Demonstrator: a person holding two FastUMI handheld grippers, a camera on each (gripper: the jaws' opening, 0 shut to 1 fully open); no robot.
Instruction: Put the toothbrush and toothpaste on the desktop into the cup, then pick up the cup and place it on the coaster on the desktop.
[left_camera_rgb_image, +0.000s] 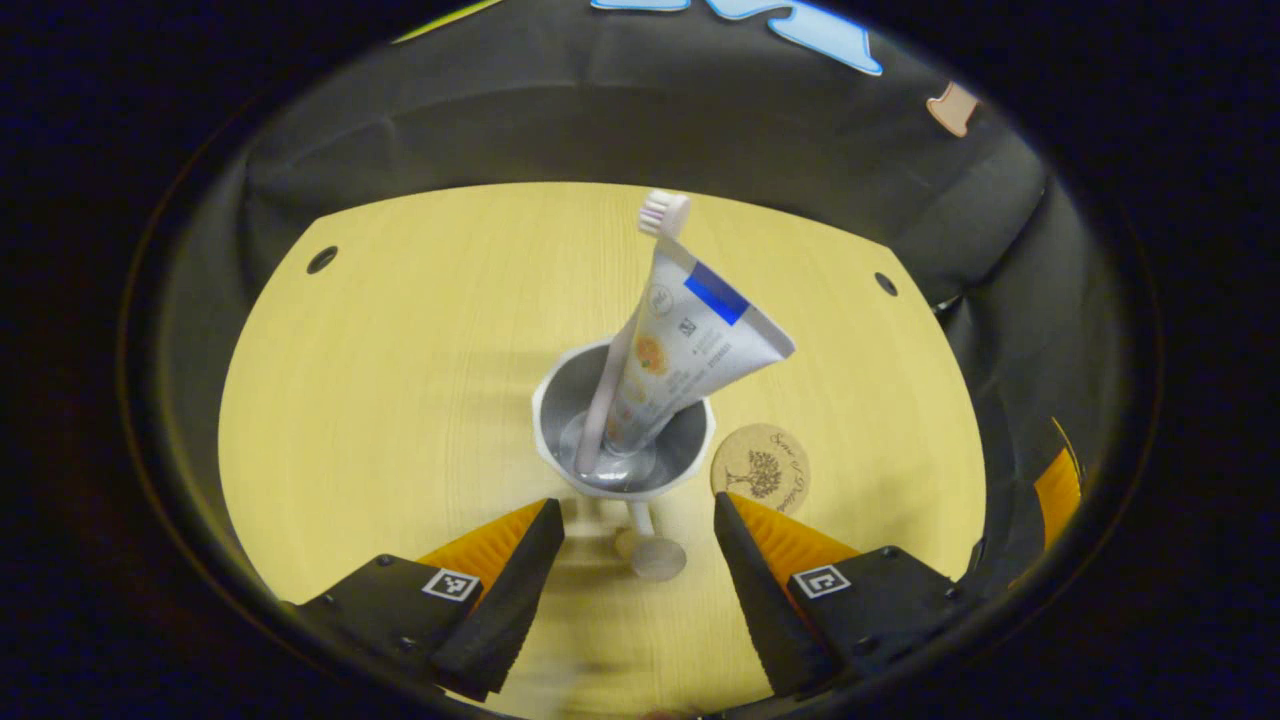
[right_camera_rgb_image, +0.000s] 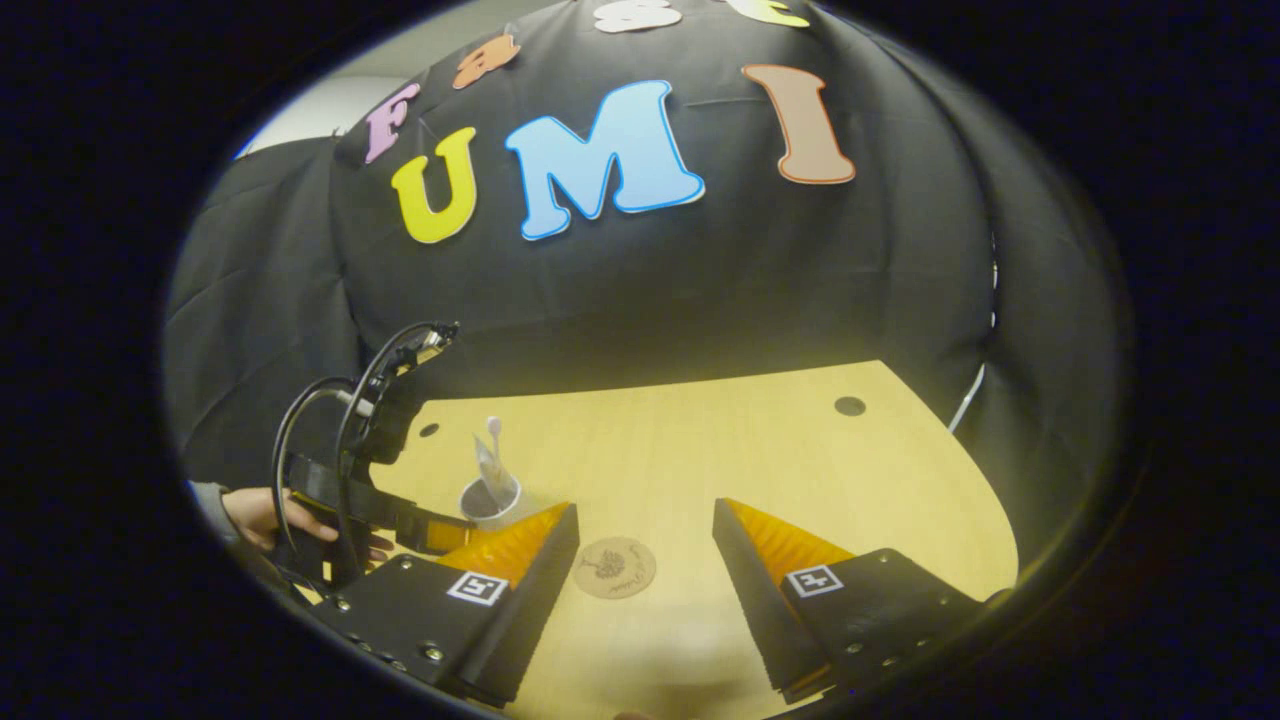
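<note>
Toothbrush (left_camera_rgb_image: 662, 214) and toothpaste (left_camera_rgb_image: 690, 340) stand in the cup (left_camera_rgb_image: 560, 400). The left gripper (left_camera_rgb_image: 638, 540) hovers wide open and empty before it. Next it must grasp the cup and carry it to the coaster (left_camera_rgb_image: 761, 467).

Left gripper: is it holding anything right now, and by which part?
Nothing. The left gripper is open, its fingers apart just short of the cup, which holds the toothbrush and toothpaste. The right gripper is open too.

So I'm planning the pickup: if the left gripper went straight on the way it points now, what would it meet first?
Probably the cup, which stands centred ahead of the left gripper with its jaws open. The toothbrush and toothpaste already stand inside. The coaster lies off to the side. Depth is unclear.
</note>
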